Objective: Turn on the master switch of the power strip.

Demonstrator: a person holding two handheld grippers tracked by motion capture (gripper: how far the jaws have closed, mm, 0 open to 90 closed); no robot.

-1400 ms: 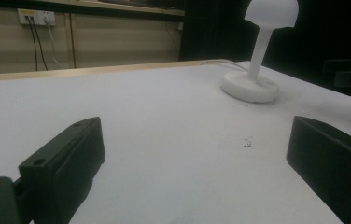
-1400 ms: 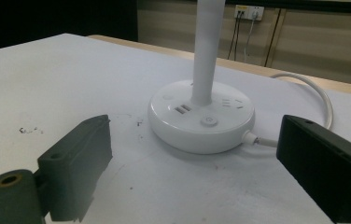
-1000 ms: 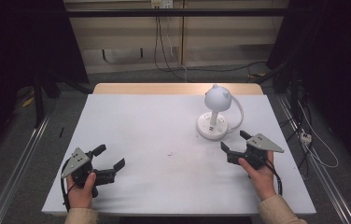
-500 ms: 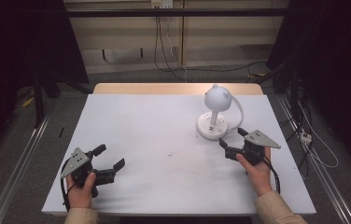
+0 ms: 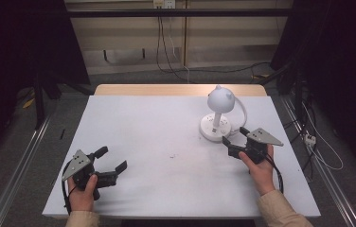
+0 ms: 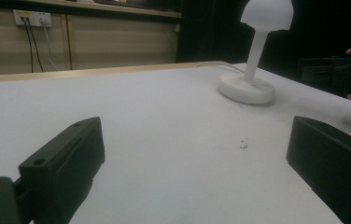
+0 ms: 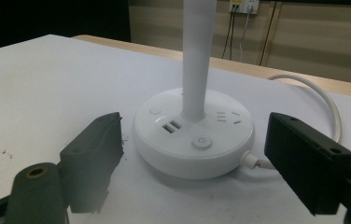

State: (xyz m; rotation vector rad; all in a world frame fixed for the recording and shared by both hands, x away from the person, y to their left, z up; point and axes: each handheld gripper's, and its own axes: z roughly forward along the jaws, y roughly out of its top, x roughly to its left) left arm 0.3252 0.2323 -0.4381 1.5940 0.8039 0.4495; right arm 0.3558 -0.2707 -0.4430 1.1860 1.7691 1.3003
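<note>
Right gripper (image 5: 233,140), jaws wide but just narrowing, empty, just short of the lamp's base (image 7: 193,135).

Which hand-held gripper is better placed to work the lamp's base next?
Right, most likely. The right hand-held gripper sits just beside the white desk lamp, its open jaws, which have just been closing, facing the round base. The left hand-held gripper rests open at the table's near left corner, far from it.
</note>
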